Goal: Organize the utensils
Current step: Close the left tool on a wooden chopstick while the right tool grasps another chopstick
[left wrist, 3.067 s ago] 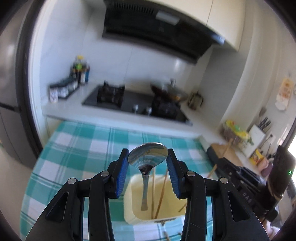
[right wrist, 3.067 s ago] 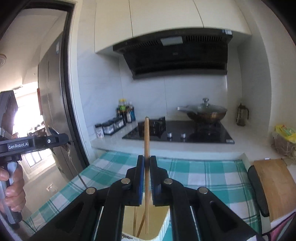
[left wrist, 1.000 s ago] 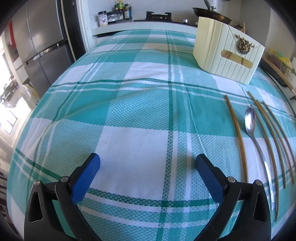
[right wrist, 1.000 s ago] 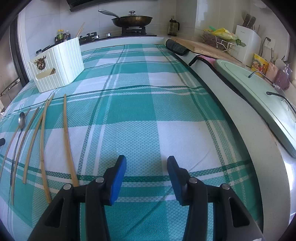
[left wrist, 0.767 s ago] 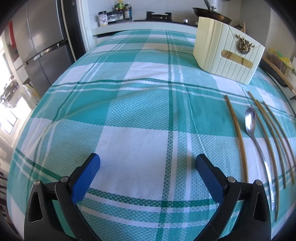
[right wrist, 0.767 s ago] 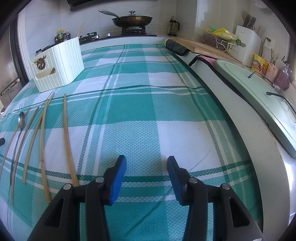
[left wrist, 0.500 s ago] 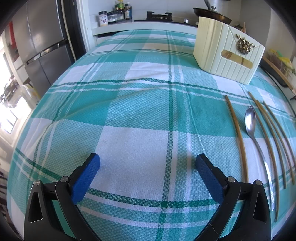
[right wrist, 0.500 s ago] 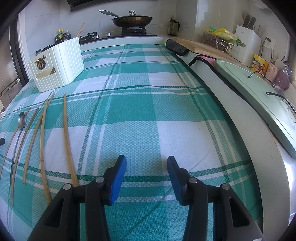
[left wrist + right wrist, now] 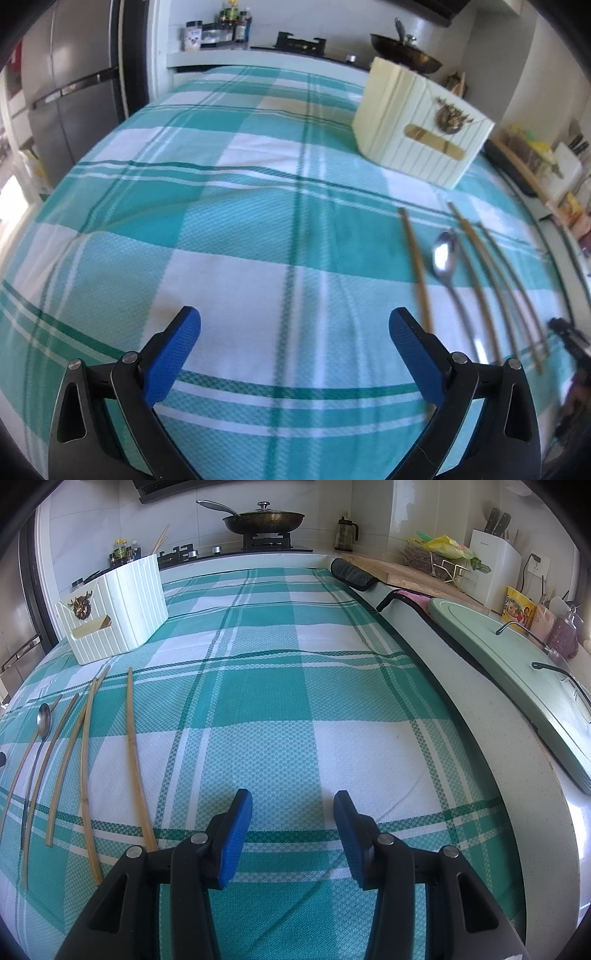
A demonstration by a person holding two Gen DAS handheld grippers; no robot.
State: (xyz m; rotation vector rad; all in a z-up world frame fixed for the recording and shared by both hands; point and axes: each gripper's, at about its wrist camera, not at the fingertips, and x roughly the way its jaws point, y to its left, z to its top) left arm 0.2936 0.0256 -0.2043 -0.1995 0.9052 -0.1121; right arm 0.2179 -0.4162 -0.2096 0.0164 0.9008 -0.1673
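Left wrist view: spoon lies right of wide-open, empty fingers; right fingers half-open, empty.

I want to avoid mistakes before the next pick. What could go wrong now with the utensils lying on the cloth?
1. The thin bamboo chopsticks and the metal spoon lie flat and close together on the green checked tablecloth; a pick may catch two at once or pinch the cloth.
2. The cream ribbed holder box already holds sticks; new ones may knock against them.
3. The left gripper and right gripper, both open, could collide over that row.
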